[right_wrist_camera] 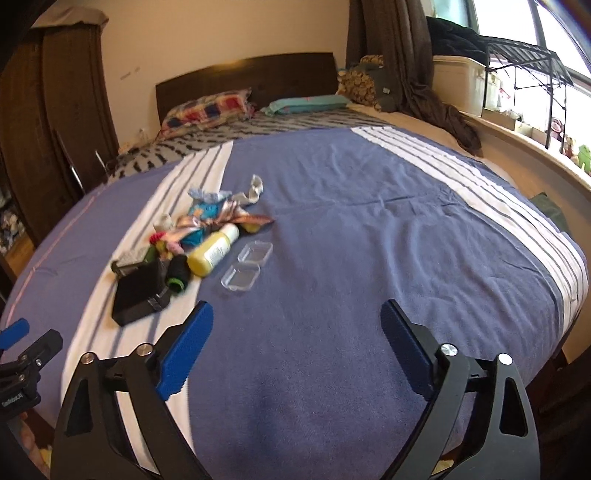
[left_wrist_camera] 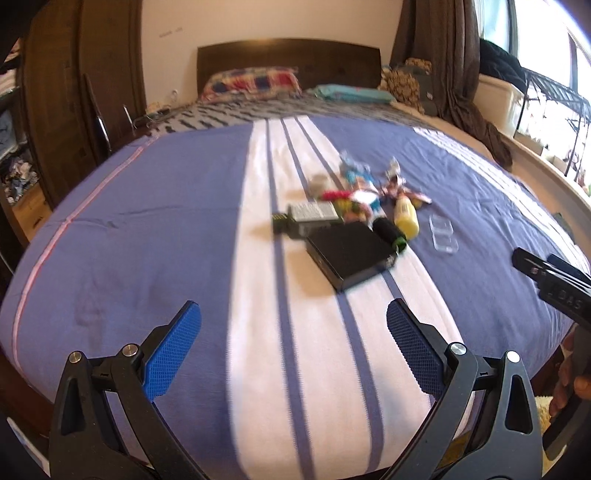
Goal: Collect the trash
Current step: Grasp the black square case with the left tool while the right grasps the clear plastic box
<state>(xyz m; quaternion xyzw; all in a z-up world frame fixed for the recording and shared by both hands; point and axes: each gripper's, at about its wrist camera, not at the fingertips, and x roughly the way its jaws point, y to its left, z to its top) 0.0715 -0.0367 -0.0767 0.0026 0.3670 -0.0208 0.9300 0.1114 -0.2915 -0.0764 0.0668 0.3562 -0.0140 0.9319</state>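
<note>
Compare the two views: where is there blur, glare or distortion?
Left wrist view: the pile around the black box is motion-smeared, and the bed bulges from the fisheye. Right wrist view: sharper, the clear cases legible, though the window is blown out.

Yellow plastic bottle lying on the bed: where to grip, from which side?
Grip the yellow plastic bottle across its round body mid-length, coming from above with the right gripper. It lies on its side; clear plastic case on its right, black roll on its left.

"DAS" on right gripper (left_wrist_camera: 561,291), other print too blurred
</note>
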